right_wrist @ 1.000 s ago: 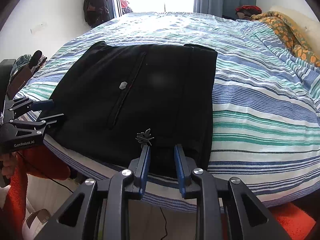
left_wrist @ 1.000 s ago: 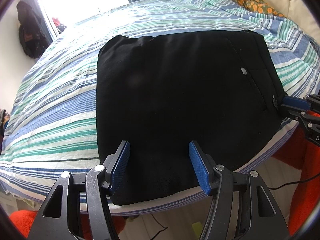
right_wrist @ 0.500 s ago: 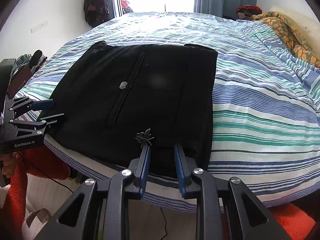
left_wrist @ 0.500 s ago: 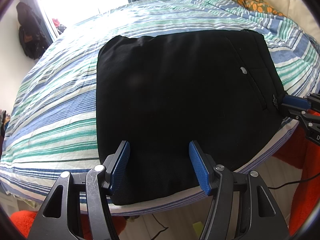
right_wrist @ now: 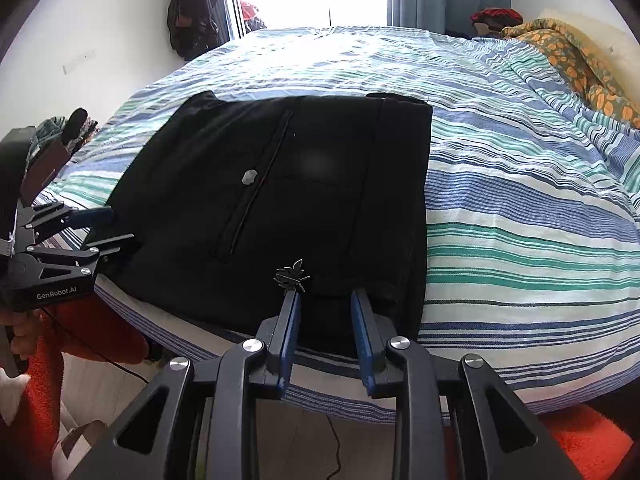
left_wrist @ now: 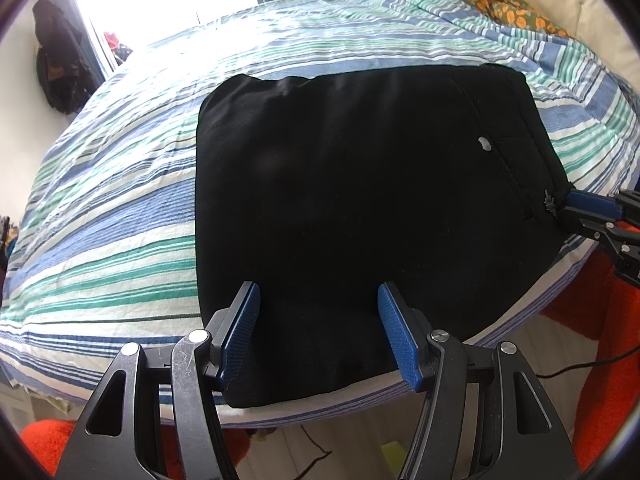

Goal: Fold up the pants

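Bed: striped blue, green and white cover [left_wrist: 120,208], spreading ahead of and to both sides of both claws; its near edge runs just under them.
Pants: black pants [left_wrist: 352,184], folded into a flat squarish block on the near part of the bed, directly ahead of both claws; near edge hangs slightly past the mattress edge.
Blanket: orange-patterned blanket [right_wrist: 576,64], far ahead and to the right of the right claw, well apart from the pants.
Left claw: left gripper [left_wrist: 318,334], jaws spread wide over the near left corner of the pants, cloth between the fingers but not pinched.
Right claw: right gripper [right_wrist: 326,328], jaws opening, a narrow gap, at the near right edge of the pants by the waistband; cloth lies between the blue pads [right_wrist: 362,332], no squeeze visible.
Zip pull: small metal charm [right_wrist: 291,276], just ahead of the right claw's left fingertip.
Button: pale button [right_wrist: 249,177], further ahead, beside the pocket seam.
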Available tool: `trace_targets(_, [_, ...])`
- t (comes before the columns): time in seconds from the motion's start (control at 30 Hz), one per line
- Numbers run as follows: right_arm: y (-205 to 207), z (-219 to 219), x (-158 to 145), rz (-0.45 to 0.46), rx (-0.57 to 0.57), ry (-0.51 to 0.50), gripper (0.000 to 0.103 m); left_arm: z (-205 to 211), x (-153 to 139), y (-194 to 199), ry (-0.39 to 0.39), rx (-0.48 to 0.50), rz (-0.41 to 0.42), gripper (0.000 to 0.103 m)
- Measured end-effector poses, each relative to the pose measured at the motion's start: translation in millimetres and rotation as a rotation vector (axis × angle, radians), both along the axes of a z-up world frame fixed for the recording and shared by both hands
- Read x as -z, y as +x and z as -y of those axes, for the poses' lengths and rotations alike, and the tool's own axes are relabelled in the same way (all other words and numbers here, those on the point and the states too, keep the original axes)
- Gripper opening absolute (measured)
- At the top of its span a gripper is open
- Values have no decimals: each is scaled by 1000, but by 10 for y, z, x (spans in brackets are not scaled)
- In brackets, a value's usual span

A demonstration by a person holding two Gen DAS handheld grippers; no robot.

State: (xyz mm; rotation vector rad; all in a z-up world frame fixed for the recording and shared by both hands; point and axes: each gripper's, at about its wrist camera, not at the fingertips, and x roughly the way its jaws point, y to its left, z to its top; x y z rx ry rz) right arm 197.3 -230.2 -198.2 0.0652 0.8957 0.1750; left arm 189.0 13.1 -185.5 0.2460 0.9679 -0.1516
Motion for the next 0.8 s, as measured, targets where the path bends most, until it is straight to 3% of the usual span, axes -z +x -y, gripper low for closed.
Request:
trace_targets(0.03, [-43, 40, -64, 24, -9, 54, 48, -63, -57, 6, -36, -7, -15, 67])
trace_targets(0.1, [-172, 117, -205, 98, 14, 100, 87, -241, -218, -22, -156, -14, -19, 76])
trace_targets(0.13, [-240, 158, -273, 141, 29, 106, 90, -338, -283, -28, -199, -24, -7, 77])
trace_targets(0.2, [-296, 265, -332, 168, 49, 137, 90, -568, -381, 1, -257, -72, 19, 80])
trace_targets(0.27, [-287, 395, -266, 137, 92, 181, 90, -772, -385, 59, -294, -114, 18, 81])
trace_targets(0.4, [-235, 655, -127, 77, 174, 290, 90, -1155, -212, 148, -370, -191, -44, 81])
trace_targets(0.6, [-162, 869, -33, 30, 238, 421, 90, -1299, -64, 93, -447, -205, -122, 81])
trace_targets(0.8, [-114, 845, 29, -2, 232, 459, 90, -1210, -28, 106, -455, -212, -137, 81])
